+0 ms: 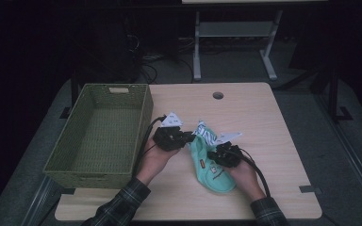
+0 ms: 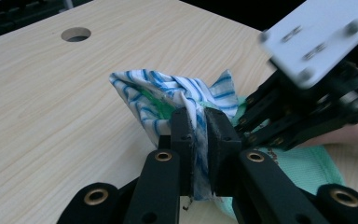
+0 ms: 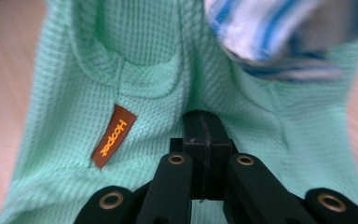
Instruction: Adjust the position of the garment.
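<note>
A mint-green waffle-knit garment (image 1: 213, 175) lies on the wooden table (image 1: 264, 122), with a blue-and-white striped part (image 1: 206, 133) lifted at its far end. My left gripper (image 1: 189, 137) is shut on that striped cloth (image 2: 168, 88), which passes between the closed jaws of the left gripper (image 2: 199, 117). My right gripper (image 1: 215, 156) sits over the garment's middle. In the right gripper view the right gripper (image 3: 203, 119) is shut, tips against the green knit (image 3: 144, 46) beside an orange label (image 3: 114, 135). Whether it pinches cloth is unclear.
A green woven basket (image 1: 143, 117) stands at the table's left, right beside my left hand. A round cable hole (image 1: 218, 95) lies near the far edge. The table's near edge runs just below my forearms.
</note>
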{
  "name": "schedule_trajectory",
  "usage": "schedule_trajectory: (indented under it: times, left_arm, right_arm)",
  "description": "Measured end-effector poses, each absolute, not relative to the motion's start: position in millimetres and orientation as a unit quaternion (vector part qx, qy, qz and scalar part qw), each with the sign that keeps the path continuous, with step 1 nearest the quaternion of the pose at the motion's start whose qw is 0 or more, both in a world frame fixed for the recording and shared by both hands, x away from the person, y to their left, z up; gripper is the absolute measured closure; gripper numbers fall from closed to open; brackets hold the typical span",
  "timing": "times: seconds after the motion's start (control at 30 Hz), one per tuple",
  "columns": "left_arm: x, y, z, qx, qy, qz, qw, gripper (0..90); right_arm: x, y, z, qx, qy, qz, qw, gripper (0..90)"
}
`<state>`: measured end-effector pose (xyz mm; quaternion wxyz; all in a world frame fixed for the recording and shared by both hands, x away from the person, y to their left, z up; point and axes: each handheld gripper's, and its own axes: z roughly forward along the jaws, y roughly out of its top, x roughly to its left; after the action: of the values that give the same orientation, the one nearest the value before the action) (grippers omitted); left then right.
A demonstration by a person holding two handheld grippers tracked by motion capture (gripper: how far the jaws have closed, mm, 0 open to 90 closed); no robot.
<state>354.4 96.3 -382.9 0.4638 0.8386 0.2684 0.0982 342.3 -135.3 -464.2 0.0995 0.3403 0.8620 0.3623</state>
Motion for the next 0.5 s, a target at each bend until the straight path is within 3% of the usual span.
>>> schedule_trajectory:
  times: [0.5]
  left_arm:
    - [356.9,99.0,-386.0,0.839,0.279,0.103,0.455,82.2]
  right_arm:
    - [290.8,-202.3,-449.6,0.364,0.85,0.366,0.104,89.8]
